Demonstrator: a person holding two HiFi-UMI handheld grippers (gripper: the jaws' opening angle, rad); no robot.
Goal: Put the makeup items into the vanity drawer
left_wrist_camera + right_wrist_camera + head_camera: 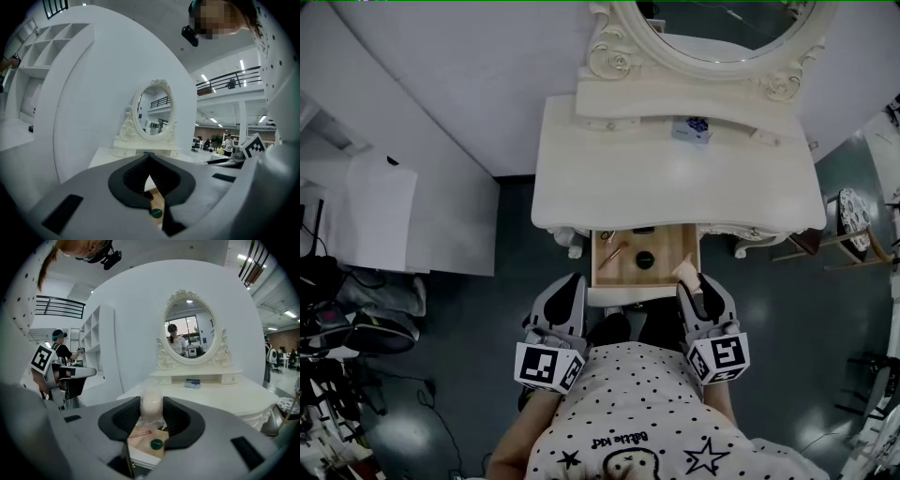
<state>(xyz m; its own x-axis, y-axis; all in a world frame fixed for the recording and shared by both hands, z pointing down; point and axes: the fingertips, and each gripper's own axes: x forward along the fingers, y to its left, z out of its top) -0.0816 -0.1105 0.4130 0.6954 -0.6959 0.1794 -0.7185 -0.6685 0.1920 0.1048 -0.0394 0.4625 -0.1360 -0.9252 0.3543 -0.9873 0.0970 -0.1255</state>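
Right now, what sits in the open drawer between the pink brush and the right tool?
A round compact, on the drawer floor; the head view shows it between the pink brush and the right tool.

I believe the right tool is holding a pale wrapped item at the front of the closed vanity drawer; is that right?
Not quite: the drawer is open, not closed, as the head view shows. The right tool does hold the pale wrapped item at its front.
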